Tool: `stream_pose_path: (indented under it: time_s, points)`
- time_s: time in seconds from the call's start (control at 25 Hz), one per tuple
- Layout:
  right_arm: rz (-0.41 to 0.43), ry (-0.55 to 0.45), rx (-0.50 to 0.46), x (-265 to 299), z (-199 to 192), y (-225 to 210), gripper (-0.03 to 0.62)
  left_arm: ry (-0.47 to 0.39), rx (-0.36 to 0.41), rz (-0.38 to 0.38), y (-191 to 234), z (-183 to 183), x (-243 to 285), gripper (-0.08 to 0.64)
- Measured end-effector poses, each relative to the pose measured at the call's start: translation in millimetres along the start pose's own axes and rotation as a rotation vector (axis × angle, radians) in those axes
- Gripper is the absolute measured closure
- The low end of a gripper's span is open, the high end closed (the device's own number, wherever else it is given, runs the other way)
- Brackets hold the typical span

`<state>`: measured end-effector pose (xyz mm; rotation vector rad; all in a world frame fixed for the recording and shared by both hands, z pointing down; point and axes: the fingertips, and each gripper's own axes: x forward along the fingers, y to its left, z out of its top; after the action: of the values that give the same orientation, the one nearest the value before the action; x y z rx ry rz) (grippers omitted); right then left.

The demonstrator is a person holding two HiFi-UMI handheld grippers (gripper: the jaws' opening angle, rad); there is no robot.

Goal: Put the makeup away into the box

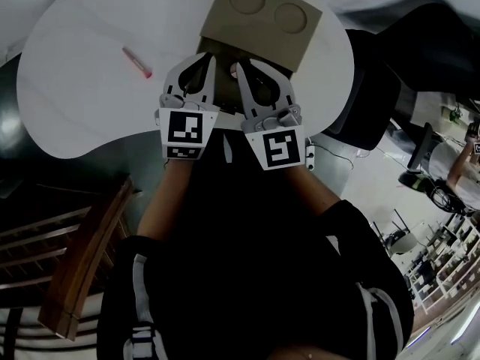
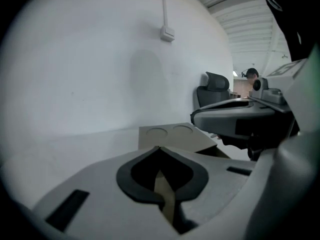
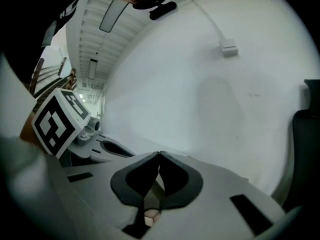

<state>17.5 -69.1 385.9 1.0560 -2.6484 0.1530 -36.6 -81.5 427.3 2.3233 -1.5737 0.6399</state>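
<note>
We show a smooth, white, round-edged table (image 1: 82, 103). Just ahead of both tongs stands a matte cardboard box (image 1: 262, 17), its flap embossed with two circles. The left tongs (image 1: 205, 55) and right tongs (image 1: 241, 64) are closed tip to tip and grip nothing. A slim pink makeup stick (image 1: 138, 61) lies left of the left tongs.

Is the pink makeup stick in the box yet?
No, the pink makeup stick lies on the white table, left of the box.

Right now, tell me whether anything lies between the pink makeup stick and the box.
Nothing visible does: the white table is bare between the pink makeup stick and the cardboard box. The left gripper and right gripper hang at the box's near edge.
</note>
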Motion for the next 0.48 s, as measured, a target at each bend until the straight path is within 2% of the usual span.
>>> stream_pose_path:
  time_s: [0.28,0.48]
  points:
    - [0.065,0.002,-0.026,23,2,23,0.569,-0.062,-0.037,0.112,38,0,-19,0.552]
    - [0.113,0.014,-0.034,39,1,37,0.569,-0.073,-0.066,0.189,63,-8,-30,0.552]
